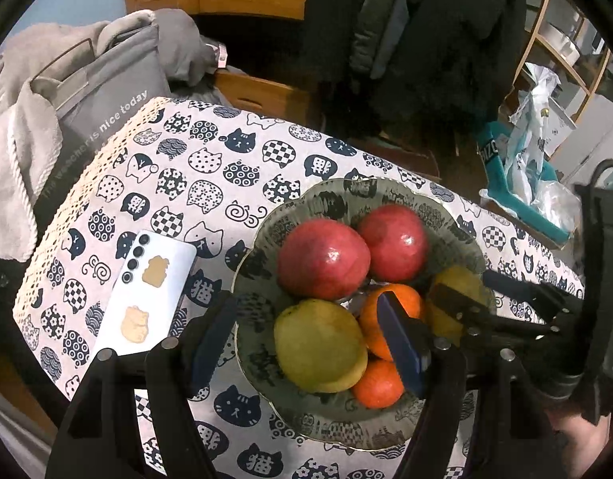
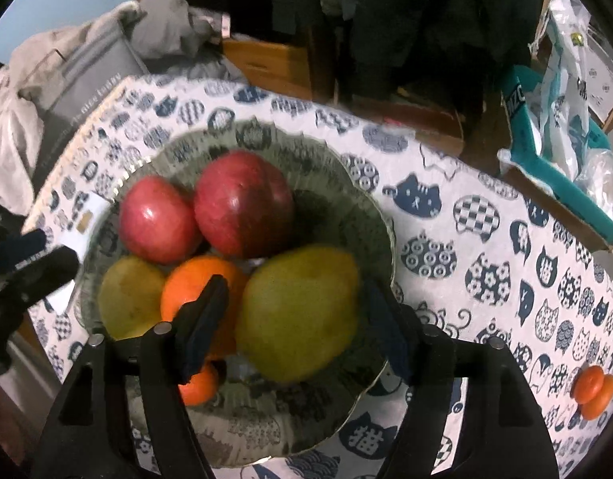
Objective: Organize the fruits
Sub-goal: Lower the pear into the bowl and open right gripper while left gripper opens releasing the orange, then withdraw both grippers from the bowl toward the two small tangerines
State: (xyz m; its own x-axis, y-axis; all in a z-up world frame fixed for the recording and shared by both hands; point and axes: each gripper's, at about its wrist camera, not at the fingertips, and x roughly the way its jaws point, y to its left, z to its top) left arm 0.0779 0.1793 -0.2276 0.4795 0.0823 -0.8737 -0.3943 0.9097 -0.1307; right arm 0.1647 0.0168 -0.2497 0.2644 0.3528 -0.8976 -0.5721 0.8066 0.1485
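Right gripper point(image 2: 296, 319): jaws are spread around the big yellow-green pear point(image 2: 300, 313); the fingers point(image 2: 204, 319) are seen on either side of it, but whether the pads touch it cannot be told.
Left gripper point(image 1: 306, 343): jaws are held wide apart over the near-left part of the bowl, with nothing clamped; one finger is outside the rim, the other is above the oranges.
Second pear point(image 1: 320, 345): a yellow-green fruit lying in the near-left part of the bowl, between the left gripper's fingers.
Apples point(image 1: 324, 257): two red ones are placed side by side at the far side of the bowl, touching each other.
Oranges point(image 1: 394, 319): one is seated in the middle between the pears, a smaller one is seen at the near rim.
Bowl point(image 1: 346, 423): a greenish dish with a scalloped rim, by which all the fruit is held.
Tablecloth point(image 1: 210, 167): a white cloth printed with dark cat heads, on which the bowl is set.
Phone point(image 1: 147, 291): laid face down just left of the bowl, with two gold cat stickers on it.
Orange knob-shaped object point(image 2: 594, 391): seen on the cloth well to the right of the bowl.
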